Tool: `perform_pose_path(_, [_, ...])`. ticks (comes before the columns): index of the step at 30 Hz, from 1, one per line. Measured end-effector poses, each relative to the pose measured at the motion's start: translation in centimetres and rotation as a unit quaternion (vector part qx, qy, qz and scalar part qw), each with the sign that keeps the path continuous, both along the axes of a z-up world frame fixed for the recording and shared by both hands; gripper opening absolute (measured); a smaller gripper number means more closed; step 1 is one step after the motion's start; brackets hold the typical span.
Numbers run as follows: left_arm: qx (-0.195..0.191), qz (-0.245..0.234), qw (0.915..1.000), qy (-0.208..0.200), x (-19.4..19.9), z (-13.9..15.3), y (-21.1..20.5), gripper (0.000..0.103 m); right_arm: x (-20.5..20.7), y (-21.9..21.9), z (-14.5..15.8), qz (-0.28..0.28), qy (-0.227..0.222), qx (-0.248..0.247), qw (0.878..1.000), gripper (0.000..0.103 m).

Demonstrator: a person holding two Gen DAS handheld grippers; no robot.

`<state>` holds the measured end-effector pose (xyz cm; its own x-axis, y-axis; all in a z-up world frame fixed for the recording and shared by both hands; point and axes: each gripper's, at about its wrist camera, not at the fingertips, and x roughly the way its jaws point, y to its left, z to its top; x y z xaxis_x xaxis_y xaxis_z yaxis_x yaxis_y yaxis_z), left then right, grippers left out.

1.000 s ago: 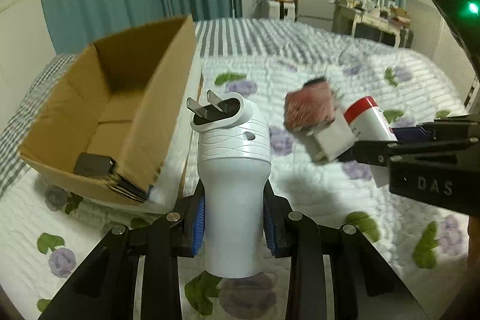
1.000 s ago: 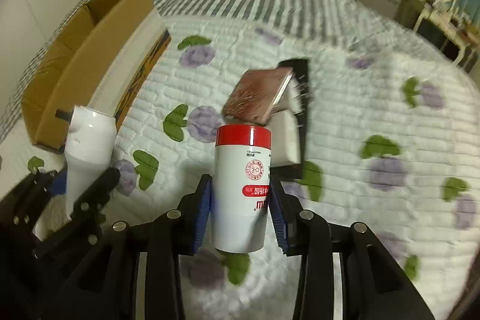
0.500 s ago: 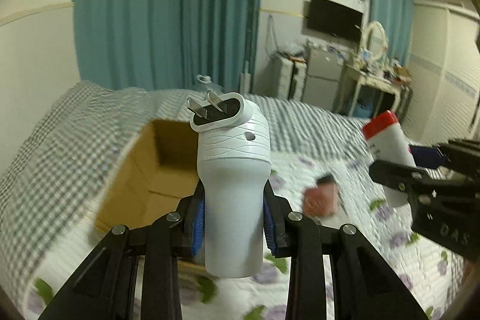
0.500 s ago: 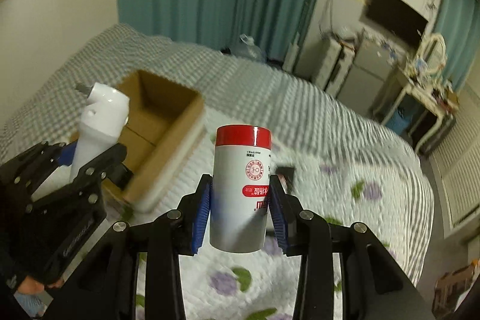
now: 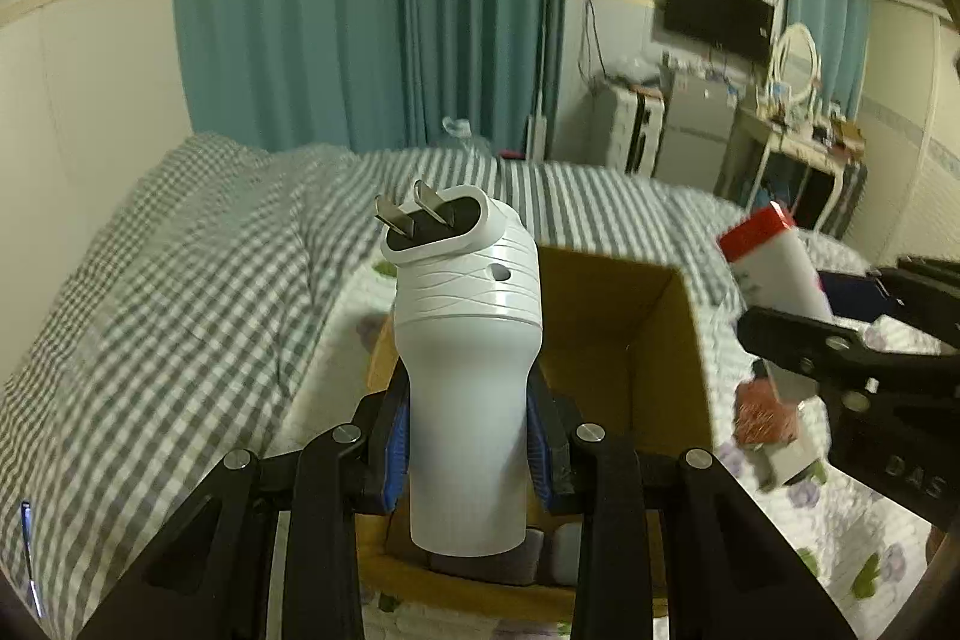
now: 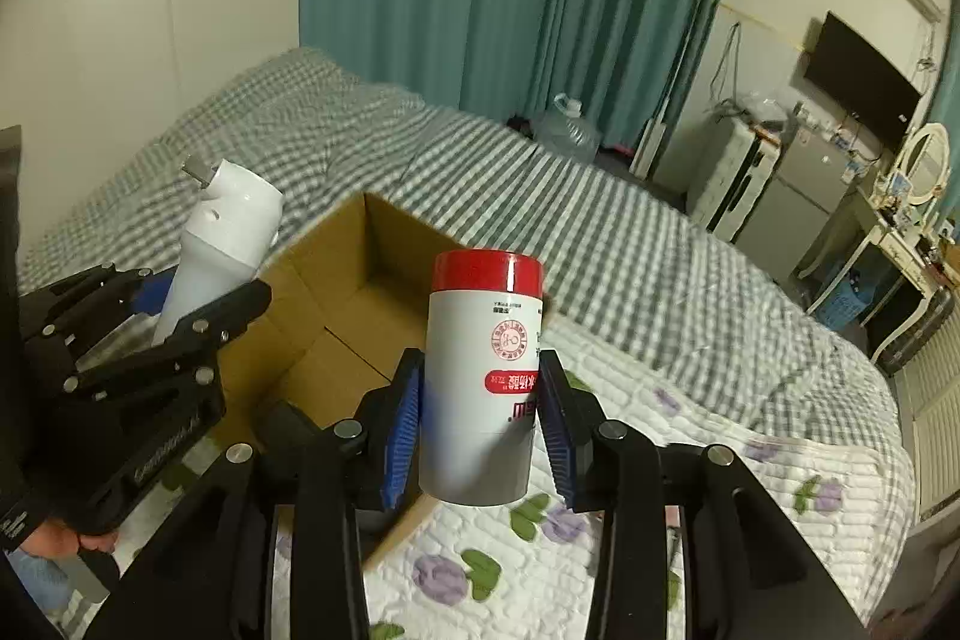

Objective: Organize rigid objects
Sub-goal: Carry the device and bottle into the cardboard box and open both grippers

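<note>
Two grippers, one load each, both raised over the open cardboard box point(image 5: 624, 340) on the bed point(image 6: 630, 280), presumably so each piece can drop straight in: left gripper point(image 5: 468, 451) clamped with blue pads on the lower body of the white plug-in device point(image 5: 468, 340), two metal prongs up and away from the pads; right gripper point(image 6: 480, 439) gripping the red-capped white bottle point(image 6: 483, 376) around its middle, cap end away from the camera. One box, at least two dark items already on its floor, and a reddish packet point(image 5: 765, 415) plus a white block point(image 5: 792, 460) left on the floral quilt beside it.
</note>
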<state>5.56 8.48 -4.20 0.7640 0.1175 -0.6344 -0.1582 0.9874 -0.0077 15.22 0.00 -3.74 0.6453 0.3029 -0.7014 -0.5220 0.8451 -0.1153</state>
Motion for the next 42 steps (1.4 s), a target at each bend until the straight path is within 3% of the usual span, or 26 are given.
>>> perform_pose_path(11, [0.026, -0.026, 0.9981, 0.05, 4.0, -3.4, 0.0, 0.032, 6.0, 2.6, -5.5, 0.002, 0.03, -0.002, 1.0, 0.037])
perform_pose_path(18, [0.033, -0.034, 0.9964, 0.07, 4.4, -5.0, -0.1, 0.032, 6.6, 2.7, -7.3, 0.011, 0.039, 0.017, 0.999, 0.037])
perform_pose_path(21, [0.025, -0.034, 0.997, 0.065, 4.1, -4.8, 0.0, 0.035, 6.0, 1.7, -6.5, 0.004, 0.042, 0.037, 0.998, 0.037])
perform_pose_path(22, [0.024, -0.033, 0.9972, 0.062, 3.9, -4.6, 0.0, 0.035, 5.8, 1.3, -6.0, 0.001, 0.038, 0.042, 0.998, 0.042])
perform_pose_path(23, [0.023, -0.034, 0.9973, 0.061, 3.8, -4.3, -0.1, 0.04, 5.5, 0.6, -5.2, -0.004, 0.029, 0.048, 0.998, 0.048])
perform_pose_path(24, [0.025, -0.032, 0.9975, 0.058, 3.6, -3.9, -0.3, 0.056, 5.0, -0.2, -4.3, -0.013, 0.017, 0.054, 0.998, 0.067])
perform_pose_path(25, [0.03, -0.026, 0.9979, 0.051, 3.2, -3.3, -0.5, 0.062, 4.6, -0.8, -3.6, -0.019, 0.007, 0.057, 0.998, 0.076])
perform_pose_path(33, [0.043, -0.016, 0.999, -0.002, 0.2, 2.4, -4.3, 0.07, 0.4, -8.9, 2.7, -0.094, -0.069, 0.041, 0.992, 0.091])
perform_pose_path(38, [0.039, -0.035, 0.9981, -0.031, -1.4, 5.2, -8.3, 0.072, -2.3, -13.8, 4.6, -0.129, -0.09, 0.029, 0.987, 0.093])
perform_pose_path(42, [0.041, -0.055, 0.9971, -0.035, -1.6, 5.8, -11.8, 0.072, -3.7, -17.7, 4.7, -0.154, -0.09, 0.024, 0.984, 0.093])
